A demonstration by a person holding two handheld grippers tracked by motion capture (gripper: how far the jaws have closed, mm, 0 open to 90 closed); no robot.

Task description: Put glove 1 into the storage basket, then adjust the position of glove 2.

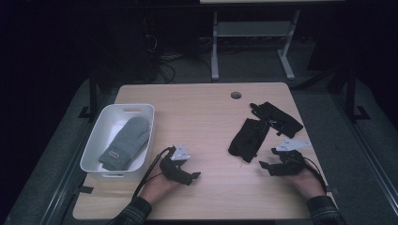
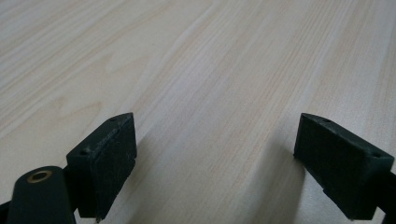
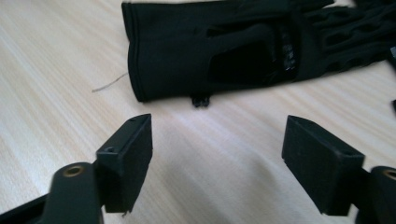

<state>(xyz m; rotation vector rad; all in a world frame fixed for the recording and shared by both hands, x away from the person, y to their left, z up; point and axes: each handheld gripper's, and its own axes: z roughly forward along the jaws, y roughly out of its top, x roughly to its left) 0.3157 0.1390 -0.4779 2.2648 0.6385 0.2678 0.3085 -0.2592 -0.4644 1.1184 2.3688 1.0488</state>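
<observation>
Black glove [image 3: 210, 51], soft knit fabric, flat on woodgrain table [image 1: 211, 108]; right gripper [image 3: 217, 161] jaws apart, empty, near cuff; left gripper [image 2: 215, 158] jaws wide, empty.

From above the near edge we look forward and down over the whole wooden table [image 1: 206, 108], with floor beyond. Our left gripper view sits low and close over bare tabletop [image 2: 196, 70]. Our right gripper view, equally low, faces the black glove [image 3: 196, 51], which we also see from above at the right [image 1: 248, 137].
</observation>
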